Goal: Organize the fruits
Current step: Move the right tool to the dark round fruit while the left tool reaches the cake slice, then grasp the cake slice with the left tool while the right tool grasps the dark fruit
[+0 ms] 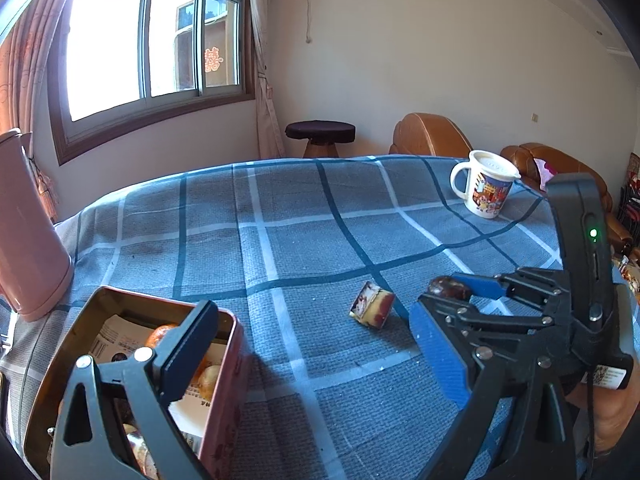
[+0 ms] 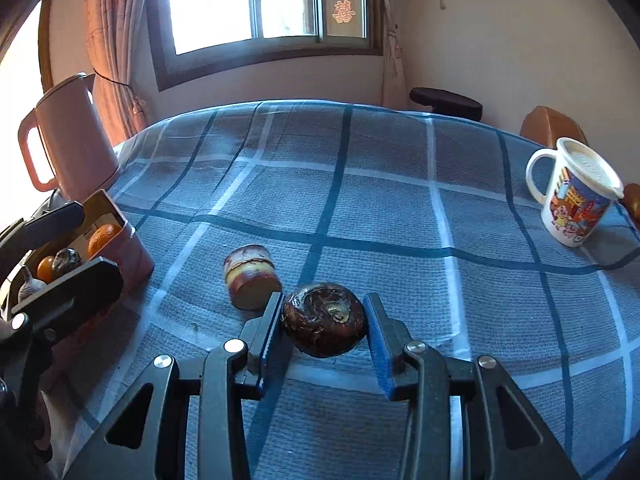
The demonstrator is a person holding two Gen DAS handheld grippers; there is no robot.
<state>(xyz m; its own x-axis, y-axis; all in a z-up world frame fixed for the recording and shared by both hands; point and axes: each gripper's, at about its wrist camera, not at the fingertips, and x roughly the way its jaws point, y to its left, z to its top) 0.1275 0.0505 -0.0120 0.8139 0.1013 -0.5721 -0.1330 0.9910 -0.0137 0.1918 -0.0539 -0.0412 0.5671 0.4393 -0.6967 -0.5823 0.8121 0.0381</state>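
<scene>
A dark brown round fruit (image 2: 324, 320) sits between the blue pads of my right gripper (image 2: 324, 306), low over the blue checked tablecloth (image 2: 400, 200); both pads touch its sides, so the gripper is shut on it. At the left stands an open pink tin (image 1: 236, 360) holding oranges (image 2: 102, 236), dark fruits and printed paper. My left gripper (image 1: 310, 312) is open: its left finger hangs over the tin's inside, its blue-padded right finger stands to the right of the tin's wall, and neither presses on anything. The left wrist view shows the fruit (image 1: 448, 288) from the side, held in the right gripper.
A small wrapped snack cup (image 2: 252, 276) lies on its side just left of the held fruit. A pink kettle (image 2: 72, 140) stands behind the tin, a lidded cartoon mug (image 2: 576, 196) at the far right. Beyond the table edge are a stool (image 1: 320, 132) and brown sofas.
</scene>
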